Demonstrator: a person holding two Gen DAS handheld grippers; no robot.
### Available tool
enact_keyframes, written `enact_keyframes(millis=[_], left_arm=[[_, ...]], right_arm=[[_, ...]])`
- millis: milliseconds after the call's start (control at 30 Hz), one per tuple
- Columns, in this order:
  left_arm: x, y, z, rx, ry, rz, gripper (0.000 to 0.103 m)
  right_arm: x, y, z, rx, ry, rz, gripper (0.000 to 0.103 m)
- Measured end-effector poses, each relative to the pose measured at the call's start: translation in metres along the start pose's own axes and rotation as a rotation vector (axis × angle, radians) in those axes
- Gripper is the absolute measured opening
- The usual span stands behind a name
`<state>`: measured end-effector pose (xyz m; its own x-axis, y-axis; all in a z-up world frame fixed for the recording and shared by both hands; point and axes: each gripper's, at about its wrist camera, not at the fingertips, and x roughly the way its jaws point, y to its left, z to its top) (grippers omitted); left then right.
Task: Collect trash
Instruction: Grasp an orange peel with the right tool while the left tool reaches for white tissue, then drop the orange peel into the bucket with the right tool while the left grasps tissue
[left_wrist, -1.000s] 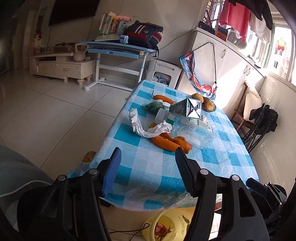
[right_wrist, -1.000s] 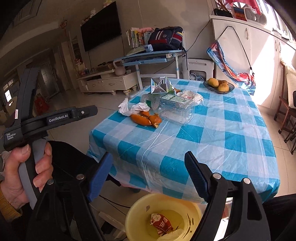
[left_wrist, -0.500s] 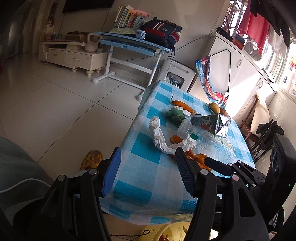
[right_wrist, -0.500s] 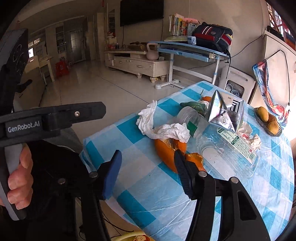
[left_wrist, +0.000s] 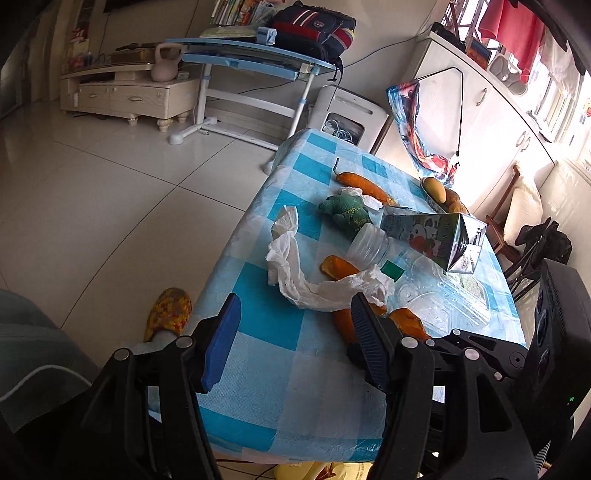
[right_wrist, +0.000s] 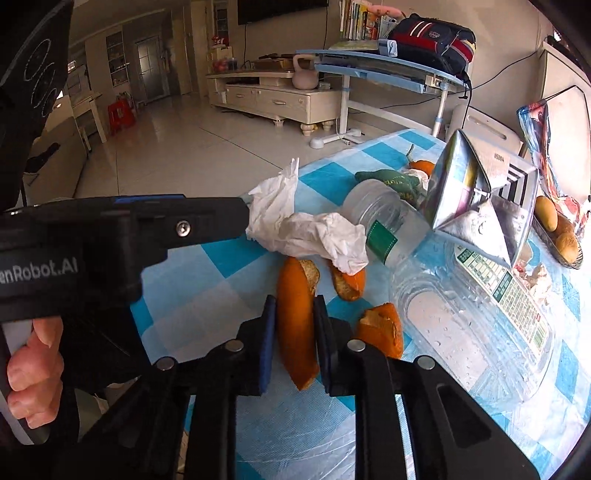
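- Your left gripper (left_wrist: 291, 328) was spread wide with nothing between the fingers, hovering over the near-left corner of the checked tablecloth (left_wrist: 258, 369), just short of the crumpled tissue (left_wrist: 295, 266).
- That tissue lay draped across the table with one end flopped over the orange peels, touching the clear plastic bottle (right_wrist: 380, 229) lying on its side.
- Your right gripper (right_wrist: 293, 314) was clamped on the long orange peel (right_wrist: 295, 317). The peel's long axis ran straight along the fingers, far tip pointing away from you toward the tissue, near tip poking out below the pads.
- Two smaller peel pieces (right_wrist: 382, 328) sat on the cloth just right of the fingers, not touching them.
- Further right, a clear plastic clamshell box (right_wrist: 476, 325) lay flat, and the opened milk carton (right_wrist: 476, 210) rested tilted on it, foil inside facing you.
- Fruit bowl (right_wrist: 565, 240) was at the far right edge.
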<state>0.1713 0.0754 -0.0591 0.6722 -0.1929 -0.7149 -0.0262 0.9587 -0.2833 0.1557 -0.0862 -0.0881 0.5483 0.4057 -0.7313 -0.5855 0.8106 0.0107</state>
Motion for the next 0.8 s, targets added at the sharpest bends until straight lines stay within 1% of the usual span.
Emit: enact_keyframes(millis=[67,233,267,300,367,433,533,633,800], left_arm=[[0.012,-0.002,0.003,0.001,0.019,0.003,0.060],[0.033,-0.007,0.010,0.011,0.035,0.017,0.060],[0.037,-0.008,0.010,0.013,0.041,0.016,0.059],[0.041,-0.008,0.010,0.018,0.048,0.011,0.056],[0.046,-0.011,0.009,0.036,0.056,0.011,0.027],[0.048,-0.012,0.007,0.038,0.081,-0.026,0.010],[0.044,-0.014,0.004,0.055,0.072,-0.038,0.007],[0.032,-0.016,0.000,0.061,0.052,-0.058,0.006],[0.006,-0.011,-0.007,0.035,0.018,-0.077,0.006]], right_arm=[[-0.005,0.001,-0.005,-0.005,-0.003,0.006,0.019],[-0.017,0.008,-0.016,-0.050,-0.010,0.002,0.018],[-0.020,0.009,-0.018,-0.056,-0.010,0.002,0.018],[-0.023,0.010,-0.021,-0.058,-0.011,0.003,0.018],[-0.030,0.010,-0.025,-0.051,-0.011,0.008,0.018],[-0.037,0.009,-0.029,-0.036,-0.013,0.012,0.018],[-0.048,0.006,-0.035,-0.006,-0.018,0.015,0.018],[-0.059,0.004,-0.039,0.029,-0.032,0.019,0.018],[-0.082,0.000,-0.044,0.099,-0.071,0.023,0.018]])
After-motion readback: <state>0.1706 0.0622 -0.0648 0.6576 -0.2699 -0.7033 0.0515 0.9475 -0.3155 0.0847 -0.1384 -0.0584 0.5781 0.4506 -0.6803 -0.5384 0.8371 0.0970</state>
